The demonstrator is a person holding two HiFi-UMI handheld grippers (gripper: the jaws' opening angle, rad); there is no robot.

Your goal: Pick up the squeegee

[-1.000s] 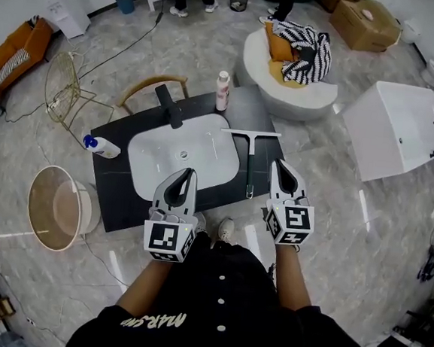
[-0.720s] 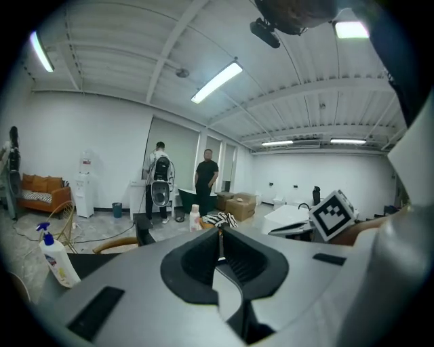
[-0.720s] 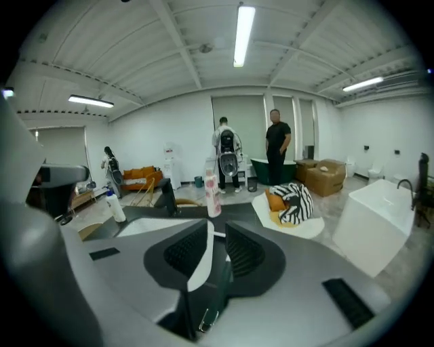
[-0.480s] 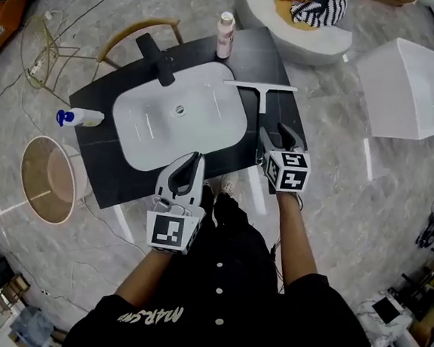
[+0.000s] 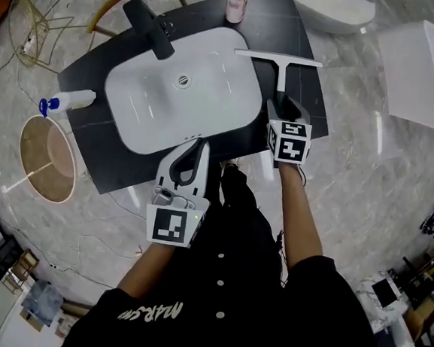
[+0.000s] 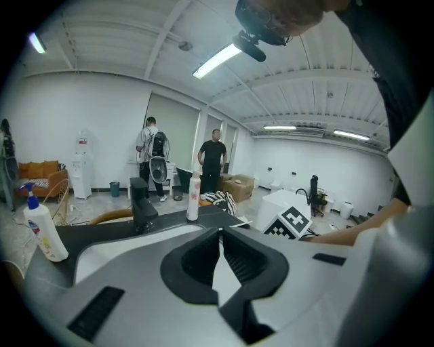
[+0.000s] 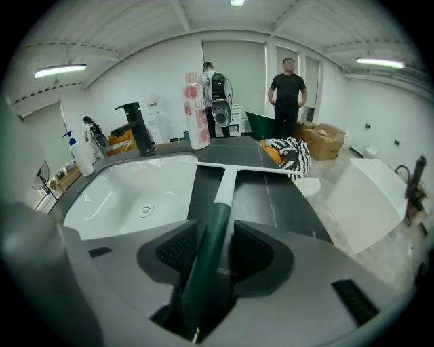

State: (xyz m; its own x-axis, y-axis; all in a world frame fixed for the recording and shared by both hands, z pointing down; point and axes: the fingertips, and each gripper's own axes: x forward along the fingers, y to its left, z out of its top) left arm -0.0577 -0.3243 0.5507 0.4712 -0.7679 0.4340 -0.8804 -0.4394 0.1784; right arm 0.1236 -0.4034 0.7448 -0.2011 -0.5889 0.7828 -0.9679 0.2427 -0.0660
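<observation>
Head view: black countertop [image 5: 306, 86] with a white basin [image 5: 209, 93] sunk into it. Left gripper [image 5: 200, 145] sits at the basin's near edge, over the counter rim. Its jaws are pressed together with nothing between them, confirmed in the left gripper view. Right gripper [image 5: 284, 105] is just right of the basin, angled down onto the counter. Squeegee [image 5: 281, 72] lies flat on the counter right of the basin, blade at the far end, dark green handle pointing back toward the person. The right gripper view shows the jaws spread, straddling that handle, pads not pressing on it. Black faucet [image 5: 148, 28] stands behind the basin, pink bottle [image 5: 236, 3] behind it toward the right, spray bottle [image 5: 71, 101] left of it.
</observation>
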